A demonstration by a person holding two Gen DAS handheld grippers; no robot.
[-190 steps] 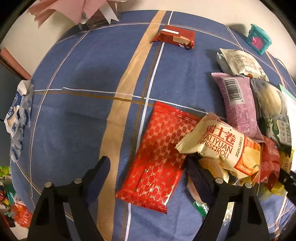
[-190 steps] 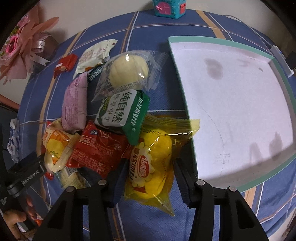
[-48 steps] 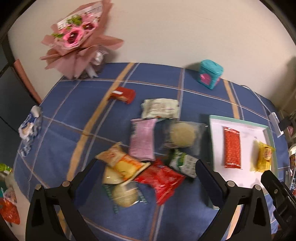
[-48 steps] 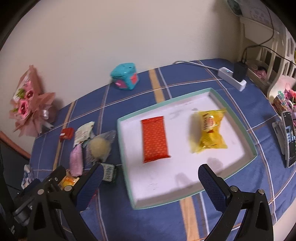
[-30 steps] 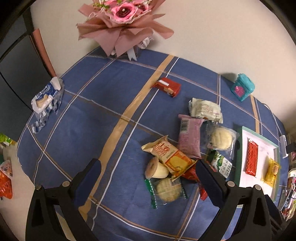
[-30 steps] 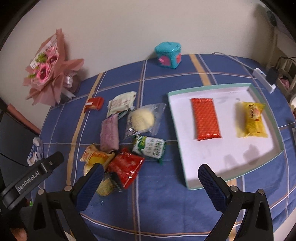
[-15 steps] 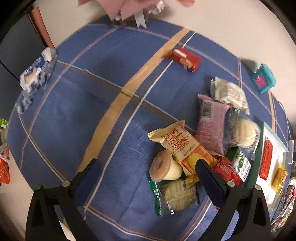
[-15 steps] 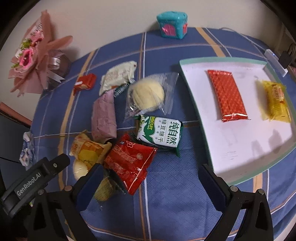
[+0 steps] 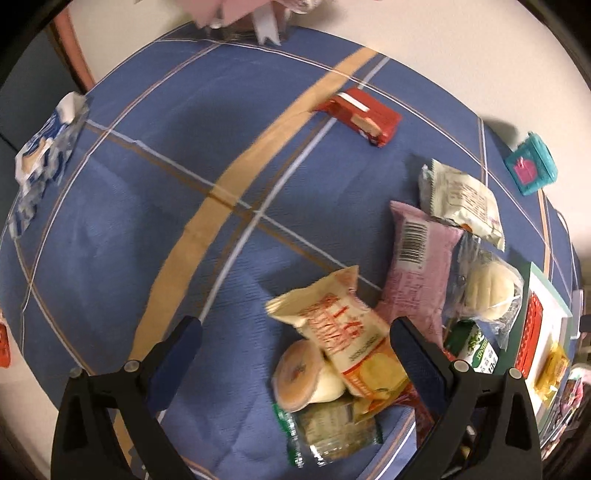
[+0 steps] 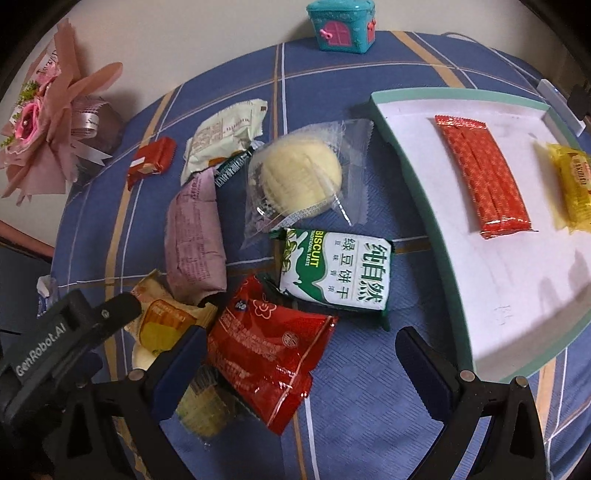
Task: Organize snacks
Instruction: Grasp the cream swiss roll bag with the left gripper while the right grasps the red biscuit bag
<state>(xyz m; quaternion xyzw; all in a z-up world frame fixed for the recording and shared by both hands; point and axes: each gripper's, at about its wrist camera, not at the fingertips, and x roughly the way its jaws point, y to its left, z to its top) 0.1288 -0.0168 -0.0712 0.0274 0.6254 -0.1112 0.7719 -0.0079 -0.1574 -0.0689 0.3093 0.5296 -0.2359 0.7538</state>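
We've dropped both grippers back to the pile: left gripper (image 9: 295,339) over the swiss roll pack (image 9: 343,336), right gripper (image 10: 301,345) over the red pack (image 10: 266,350). Jaws wide, empty. Tray (image 10: 417,177) holds two; next picks.

Left gripper (image 9: 293,347) held above the table, fingers (image 9: 177,349) spread wide, nothing between them. Right gripper (image 10: 297,356) likewise held above the table, fingers (image 10: 424,360) wide apart, empty. Left gripper body also visible at lower left of the right wrist view.

A home — plaid tablecloth (image 9: 155,206), pink bouquet (image 10: 44,122), toy house (image 10: 341,24).
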